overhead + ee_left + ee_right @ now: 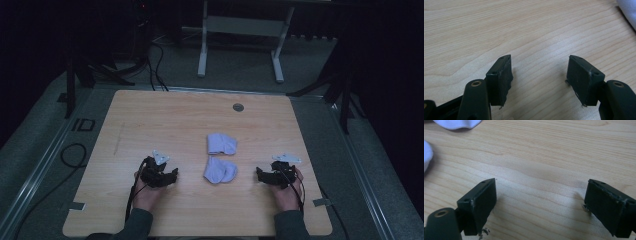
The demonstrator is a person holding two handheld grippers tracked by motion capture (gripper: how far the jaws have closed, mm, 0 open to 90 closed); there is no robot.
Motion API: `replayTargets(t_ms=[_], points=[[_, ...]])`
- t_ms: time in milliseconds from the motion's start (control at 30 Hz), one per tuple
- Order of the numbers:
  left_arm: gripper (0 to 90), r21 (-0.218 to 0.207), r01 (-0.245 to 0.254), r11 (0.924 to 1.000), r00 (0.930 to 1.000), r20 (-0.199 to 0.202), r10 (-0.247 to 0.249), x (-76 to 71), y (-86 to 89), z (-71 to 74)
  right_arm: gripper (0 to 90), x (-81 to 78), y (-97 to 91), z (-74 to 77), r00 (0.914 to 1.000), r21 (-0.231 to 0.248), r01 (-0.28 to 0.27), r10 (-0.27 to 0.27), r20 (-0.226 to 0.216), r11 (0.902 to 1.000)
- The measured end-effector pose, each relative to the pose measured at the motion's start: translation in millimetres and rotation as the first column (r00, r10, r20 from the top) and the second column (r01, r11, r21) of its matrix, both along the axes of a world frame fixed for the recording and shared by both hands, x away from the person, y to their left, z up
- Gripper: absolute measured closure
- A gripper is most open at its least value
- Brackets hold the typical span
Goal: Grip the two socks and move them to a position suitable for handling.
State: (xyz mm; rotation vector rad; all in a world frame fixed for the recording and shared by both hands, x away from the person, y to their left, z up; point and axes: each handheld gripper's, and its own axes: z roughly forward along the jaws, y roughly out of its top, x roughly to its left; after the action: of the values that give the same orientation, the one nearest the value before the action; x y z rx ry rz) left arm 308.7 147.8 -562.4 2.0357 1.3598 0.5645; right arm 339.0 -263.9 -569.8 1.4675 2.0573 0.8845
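Two pale lilac socks lie near the middle of the wooden table point(150, 115): the far sock point(221, 143) and the near sock point(220, 170). My left gripper point(172, 176) rests on the table left of the near sock, jaws open with bare wood between them point(540, 72). A corner of a sock point(629, 10) shows at the top right of the left gripper view. My right gripper point(261, 175) rests right of the near sock, open and empty point(540, 200). Sock edges point(456, 123) show at the top left of the right gripper view.
A round grey grommet point(238, 107) sits near the table's far edge. Tape tabs point(75, 205) mark the near corners. A white table frame point(240, 30) and black cables point(150, 65) stand on the floor beyond.
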Motion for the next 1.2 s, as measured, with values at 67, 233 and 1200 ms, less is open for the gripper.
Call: replayTargets(t_ms=[67,233,1200], points=[[37.4,-0.001,0.001,1.0000,1.0000,0.003,-0.001,0.5,-0.7,-0.2,10.5,-0.4,0.3,-0.1,1.0000,0.001,0.005,-0.005,0.001,1.0000],[37.8,-0.003,0.004,1.0000,1.0000,0.003,-0.004,0.6,-0.4,-0.3,12.6,-1.9,0.7,0.2,1.0000,0.003,0.007,-0.007,0.001,1.0000],[38.0,0.000,-0.007,1.0000,1.0000,-0.006,0.007,1.4,-3.1,0.7,81.9,-20.3,21.0,19.3,0.9949,-0.009,-0.090,0.090,0.045,0.9959]])
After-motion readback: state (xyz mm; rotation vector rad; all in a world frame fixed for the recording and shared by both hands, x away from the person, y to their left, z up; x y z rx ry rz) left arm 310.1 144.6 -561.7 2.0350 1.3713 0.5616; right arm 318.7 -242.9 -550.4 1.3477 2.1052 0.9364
